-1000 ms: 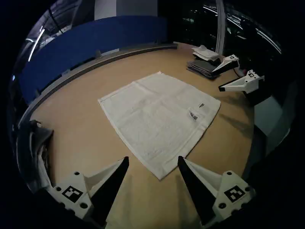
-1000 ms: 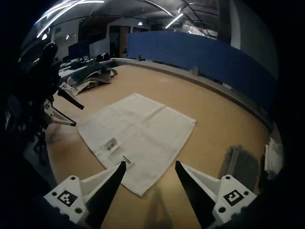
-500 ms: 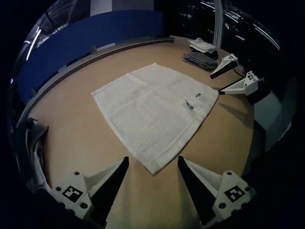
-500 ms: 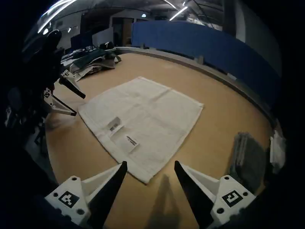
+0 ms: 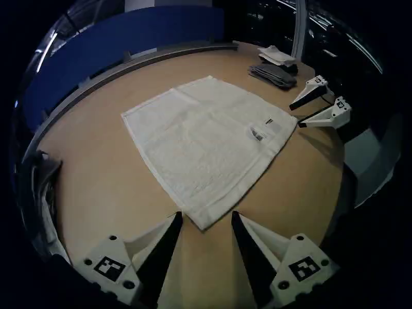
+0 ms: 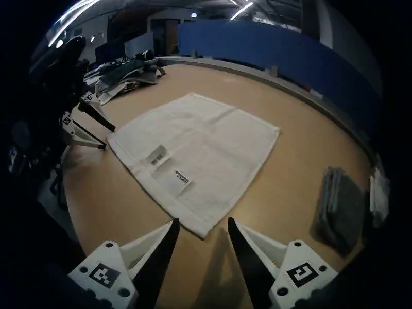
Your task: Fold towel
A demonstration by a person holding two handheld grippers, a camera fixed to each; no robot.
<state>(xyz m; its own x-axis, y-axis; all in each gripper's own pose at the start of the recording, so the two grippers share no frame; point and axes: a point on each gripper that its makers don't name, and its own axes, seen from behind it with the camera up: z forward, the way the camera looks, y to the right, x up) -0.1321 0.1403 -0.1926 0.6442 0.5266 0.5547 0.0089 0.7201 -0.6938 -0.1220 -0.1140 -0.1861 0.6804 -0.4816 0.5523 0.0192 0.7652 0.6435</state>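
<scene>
White towel flat, unfolded

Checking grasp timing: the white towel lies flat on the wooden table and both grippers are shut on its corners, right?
No: both are open. The left gripper and right gripper each straddle a corner of the towel unclamped, per the left gripper view and right gripper view. It does lie flat on the table.

Your towel is white on a tan desk. A grey stack sits at its far corner, a blue divider behind.
</scene>
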